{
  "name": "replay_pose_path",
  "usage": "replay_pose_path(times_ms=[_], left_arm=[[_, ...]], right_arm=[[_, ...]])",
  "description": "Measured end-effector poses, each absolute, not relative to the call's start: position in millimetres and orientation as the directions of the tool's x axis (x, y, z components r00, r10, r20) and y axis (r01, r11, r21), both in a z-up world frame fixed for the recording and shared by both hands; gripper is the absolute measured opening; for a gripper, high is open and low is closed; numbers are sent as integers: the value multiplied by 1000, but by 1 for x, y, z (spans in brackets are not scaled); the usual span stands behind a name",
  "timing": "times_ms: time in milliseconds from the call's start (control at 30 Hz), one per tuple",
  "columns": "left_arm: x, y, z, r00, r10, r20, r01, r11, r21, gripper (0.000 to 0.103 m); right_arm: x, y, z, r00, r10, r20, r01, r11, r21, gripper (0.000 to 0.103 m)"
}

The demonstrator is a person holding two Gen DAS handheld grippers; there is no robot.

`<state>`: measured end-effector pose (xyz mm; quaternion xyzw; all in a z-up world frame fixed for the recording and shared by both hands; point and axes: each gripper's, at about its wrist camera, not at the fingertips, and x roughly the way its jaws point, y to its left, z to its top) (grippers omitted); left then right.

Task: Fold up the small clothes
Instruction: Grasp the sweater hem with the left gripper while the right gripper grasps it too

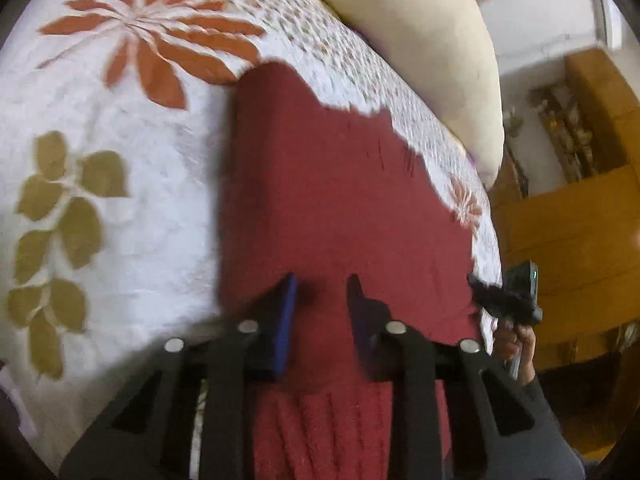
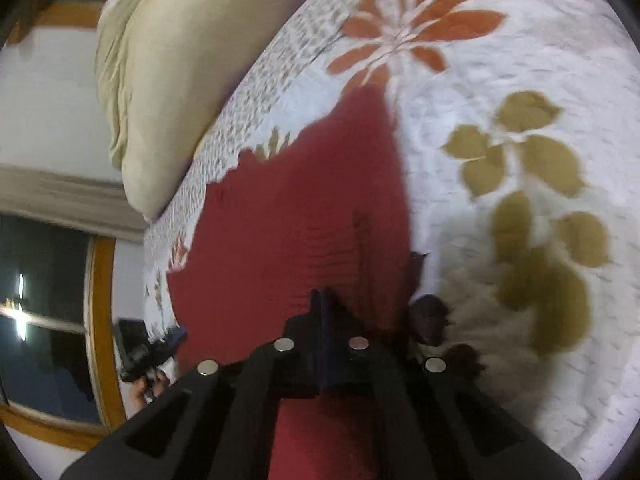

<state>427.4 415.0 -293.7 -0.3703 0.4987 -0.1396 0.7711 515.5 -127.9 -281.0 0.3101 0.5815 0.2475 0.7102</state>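
One red garment, one bed, one cushion, two grippers.

A single dark red knit garment (image 1: 332,200) lies on one bed, which is covered by one white quilted bedspread (image 1: 120,208). The left wrist view shows two orange flower prints on that bedspread, one large (image 1: 156,36) and one small (image 1: 466,204), and one sprig of olive leaves (image 1: 56,236). One cream cushion (image 1: 420,44) sits at the bedspread's edge. Two grippers are in view: the left gripper (image 1: 322,304) and the right gripper (image 2: 324,300), each with four round silver studs. One hand (image 1: 516,344) shows.
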Motion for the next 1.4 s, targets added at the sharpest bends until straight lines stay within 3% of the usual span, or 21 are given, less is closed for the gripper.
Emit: replay_pose_path(times_ms=[33, 100, 167, 233, 300, 367, 433, 500, 700, 800, 933, 1400], left_arm=[[422, 415, -283, 490, -593, -639, -128, 676, -725, 57], [409, 402, -262, 502, -627, -596, -25, 678, -734, 61], [404, 385, -265, 450, -622, -641, 10, 722, -692, 63], [407, 380, -282, 404, -576, -711, -6, 775, -631, 55], [410, 387, -295, 401, -579, -710, -36, 764, -644, 47], [409, 398, -292, 412, -598, -687, -74, 730, -680, 49], [394, 412, -275, 449, -602, -660, -83, 707, -702, 72], [369, 419, -256, 491, -601, -631, -85, 687, -721, 77], [248, 422, -229, 475, -624, -621, -78, 673, -736, 81], [182, 420, -237, 433, -628, -647, -111, 675, -729, 83], [124, 411, -263, 361, -646, -672, -138, 676, -724, 83], [123, 371, -320, 199, -684, -702, -143, 689, -711, 86]], right_arm=[[512, -130, -272, 221, 715, -664, -3, 681, 732, 17], [504, -131, -255, 234, 729, -643, -40, 668, 743, 22], [499, -127, -253, 219, 734, -643, -64, 668, 741, 22], [497, -121, -270, 182, 708, -682, -57, 700, 712, 15], [496, -124, -286, 177, 703, -689, -23, 703, 711, 2], [492, -134, -280, 201, 721, -663, 5, 676, 737, 4], [480, -142, -263, 222, 723, -654, -15, 674, 739, 25], [462, -151, -250, 228, 722, -653, -35, 677, 736, 33], [361, -185, -230, 147, 719, -680, -70, 693, 717, 37], [300, -196, -229, 77, 710, -700, -77, 704, 706, 49], [228, -211, -233, 12, 690, -724, -76, 723, 687, 51], [181, -206, -278, -80, 651, -754, -15, 756, 654, 54]])
